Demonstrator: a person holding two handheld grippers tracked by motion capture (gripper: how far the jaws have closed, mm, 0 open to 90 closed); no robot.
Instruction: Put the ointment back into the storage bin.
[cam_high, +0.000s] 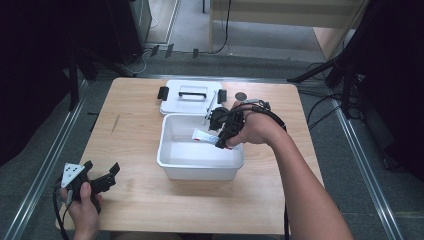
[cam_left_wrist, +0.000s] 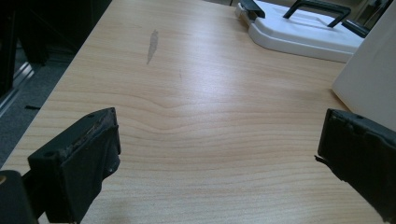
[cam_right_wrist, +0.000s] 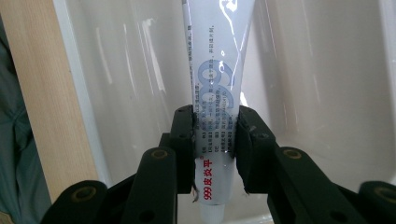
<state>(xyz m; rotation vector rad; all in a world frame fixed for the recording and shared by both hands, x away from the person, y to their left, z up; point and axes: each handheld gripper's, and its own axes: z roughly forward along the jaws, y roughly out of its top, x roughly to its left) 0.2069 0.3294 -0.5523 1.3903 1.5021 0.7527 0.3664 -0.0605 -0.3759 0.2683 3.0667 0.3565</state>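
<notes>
High view: right gripper (cam_high: 223, 136) is clamping a white tube (cam_high: 205, 135), holding it inside the white bin (cam_high: 200, 169) at mid-table. Lid (cam_high: 190, 97) with black handle is lying just behind the bin. Left gripper (cam_high: 102, 176) is resting at the table's (cam_high: 150, 200) near-left corner, jaws standing wide apart, gripping nothing.

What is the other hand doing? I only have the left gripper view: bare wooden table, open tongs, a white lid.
Observer: The right tongs are shut on a white squeeze tube with blue print.
Operator: Where is it?
Observer: Over the open white plastic bin, the tube inside its walls.
Operator: Which end points outward?
Observer: The flat crimped end; the cap end sits nearer the hand.
</notes>
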